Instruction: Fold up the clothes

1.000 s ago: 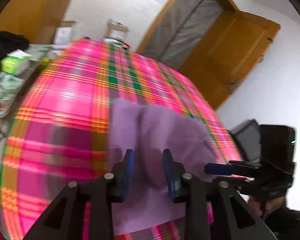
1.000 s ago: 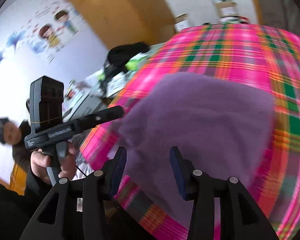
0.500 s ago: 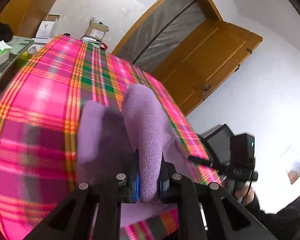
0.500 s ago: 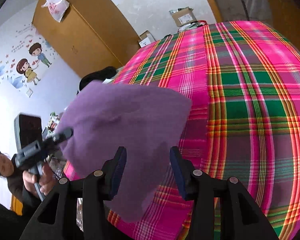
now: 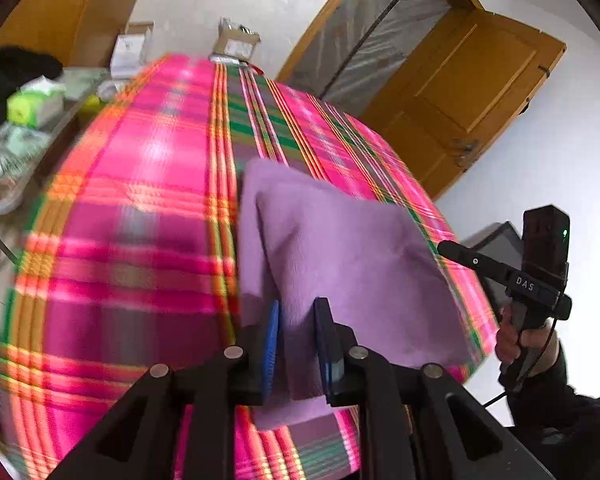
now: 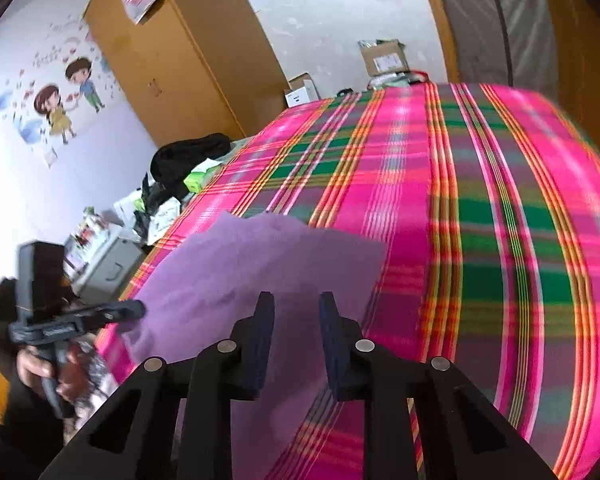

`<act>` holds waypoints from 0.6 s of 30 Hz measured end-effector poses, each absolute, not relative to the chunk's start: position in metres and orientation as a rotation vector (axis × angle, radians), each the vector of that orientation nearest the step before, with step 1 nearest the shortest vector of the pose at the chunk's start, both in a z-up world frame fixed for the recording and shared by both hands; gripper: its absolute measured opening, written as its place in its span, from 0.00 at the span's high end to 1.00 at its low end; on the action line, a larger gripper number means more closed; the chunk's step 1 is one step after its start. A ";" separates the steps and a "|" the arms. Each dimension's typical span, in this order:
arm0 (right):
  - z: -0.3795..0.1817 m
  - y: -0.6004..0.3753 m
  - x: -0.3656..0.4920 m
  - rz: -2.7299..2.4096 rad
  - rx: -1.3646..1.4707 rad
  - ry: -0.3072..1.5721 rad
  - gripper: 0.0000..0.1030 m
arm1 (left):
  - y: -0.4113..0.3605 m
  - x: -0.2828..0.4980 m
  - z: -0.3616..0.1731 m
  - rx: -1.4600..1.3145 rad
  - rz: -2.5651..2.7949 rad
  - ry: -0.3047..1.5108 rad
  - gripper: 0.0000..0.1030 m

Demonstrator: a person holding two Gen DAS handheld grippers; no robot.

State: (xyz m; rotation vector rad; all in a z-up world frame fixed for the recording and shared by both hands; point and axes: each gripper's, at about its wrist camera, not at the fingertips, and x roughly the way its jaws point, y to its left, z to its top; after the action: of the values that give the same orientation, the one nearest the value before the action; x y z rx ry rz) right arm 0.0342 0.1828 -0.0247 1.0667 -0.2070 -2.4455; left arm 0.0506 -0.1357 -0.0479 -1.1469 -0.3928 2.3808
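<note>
Purple cloth hides between left hand-held gripper fingers; right hand-held gripper released.

Matte black two-finger left gripper with angular cut-out linkage arms, round silver pivot screws and flat blue finger pads. Matching black right gripper with the same silver screws and darker navy pads. Black pistol-style handle marked "DAS", green indicator light, thin black cable, bare hand, dark sleeve.
</note>
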 end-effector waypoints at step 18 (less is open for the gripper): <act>-0.038 0.168 0.062 -2.395 0.897 0.056 0.73 | -0.112 0.003 -0.062 -1.167 2.358 -0.392 0.93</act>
State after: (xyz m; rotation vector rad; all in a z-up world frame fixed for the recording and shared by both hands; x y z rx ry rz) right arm 0.0624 0.1682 -0.0380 0.8969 0.0560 -2.3951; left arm 0.0028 -0.1121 -0.0617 -1.1671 -0.3917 2.3578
